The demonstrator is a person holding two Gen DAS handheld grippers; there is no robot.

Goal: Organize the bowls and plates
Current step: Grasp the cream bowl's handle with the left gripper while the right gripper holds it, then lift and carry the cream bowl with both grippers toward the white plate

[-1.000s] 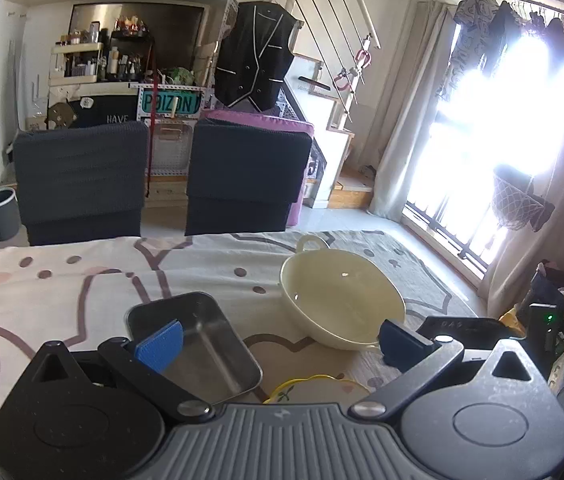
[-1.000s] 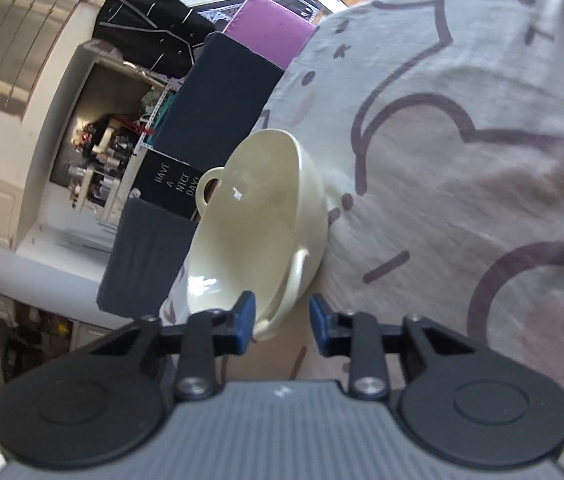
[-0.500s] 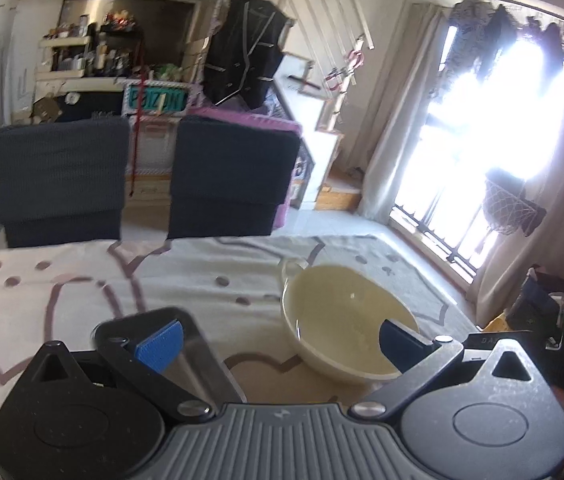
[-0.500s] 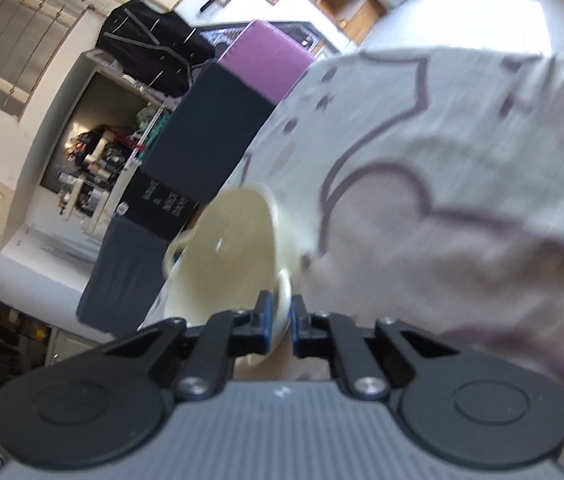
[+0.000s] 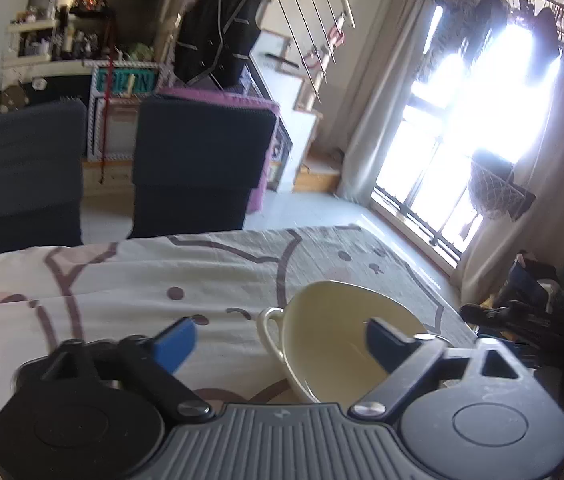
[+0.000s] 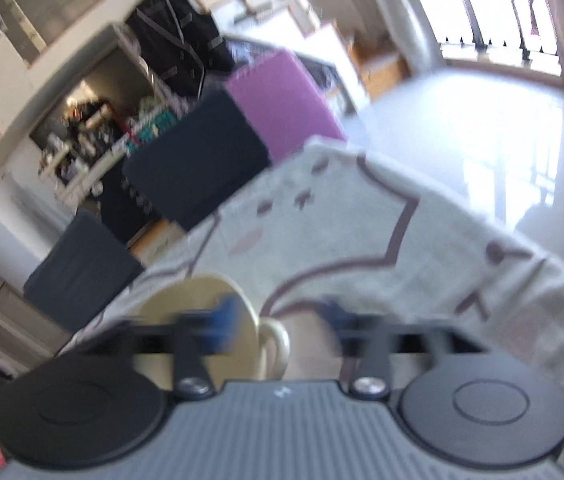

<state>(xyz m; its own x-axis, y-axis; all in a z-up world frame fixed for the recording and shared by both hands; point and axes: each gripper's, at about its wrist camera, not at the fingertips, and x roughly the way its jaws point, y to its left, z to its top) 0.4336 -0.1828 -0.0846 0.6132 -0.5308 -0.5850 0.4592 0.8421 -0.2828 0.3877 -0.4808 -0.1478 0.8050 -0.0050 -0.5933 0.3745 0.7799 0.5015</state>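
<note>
Sunlight's blasting through the window on the right of my left view, and under everything is the tablecloth [image 5: 122, 276], soft off-white cotton with brownish cartoon outlines and dots, a bit wrinkled. Two dark fabric chair backs [image 5: 198, 168] sit behind the table at mid left.

What just changed: my right tongs [image 6: 278, 316] had been pinched on the handle of the cream bowl [image 5: 333, 336] half a second ago, and the jaws have just swung open. Now they stand apart with the looped handle low in the blurry right view between them, nothing pressing on it as far as I can tell. So I'd say the bowl is set down and released. It sits on the cloth at lower centre-right of the left view, and the steel tray I could see a second ago has dropped out of frame.

My left tongs [image 5: 282, 340] are wide apart too, jaws just closed in a little, empty, the right blue pad hanging over the bowl's inside.

Bowl itself looks glazed ceramic, smooth and glossy, round and deep with ear-shaped loop handles, so probably slippery to pinch on the rim.
</note>
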